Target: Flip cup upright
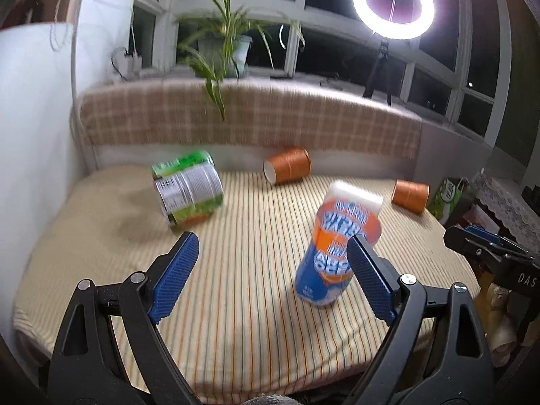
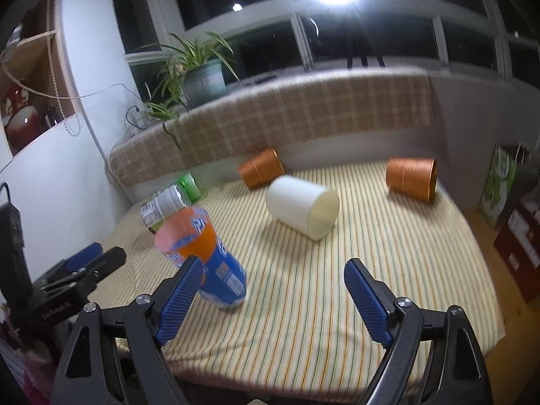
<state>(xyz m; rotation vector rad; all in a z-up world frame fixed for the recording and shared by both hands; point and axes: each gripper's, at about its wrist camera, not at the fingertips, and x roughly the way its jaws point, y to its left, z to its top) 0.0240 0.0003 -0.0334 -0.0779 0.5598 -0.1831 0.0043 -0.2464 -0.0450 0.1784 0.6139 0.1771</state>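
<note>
A blue-and-orange printed cup (image 1: 332, 253) stands tilted on the striped cloth, its print upside down; it also shows in the right wrist view (image 2: 211, 263), leaning left. A white cup (image 2: 302, 206) lies on its side behind it, partly hidden in the left wrist view (image 1: 357, 197). Two orange cups (image 1: 287, 165) (image 1: 410, 194) lie on their sides farther back. My left gripper (image 1: 273, 260) is open and empty, its right finger next to the printed cup. My right gripper (image 2: 271, 281) is open and empty, its left finger in front of the printed cup.
A green-labelled can (image 1: 189, 192) lies on its side at the left. The striped table (image 1: 236, 303) is backed by a plaid cushion (image 1: 249, 118). A potted plant (image 1: 222, 47) and ring light (image 1: 393, 3) stand on the sill. Boxes (image 2: 519, 236) stand at the right.
</note>
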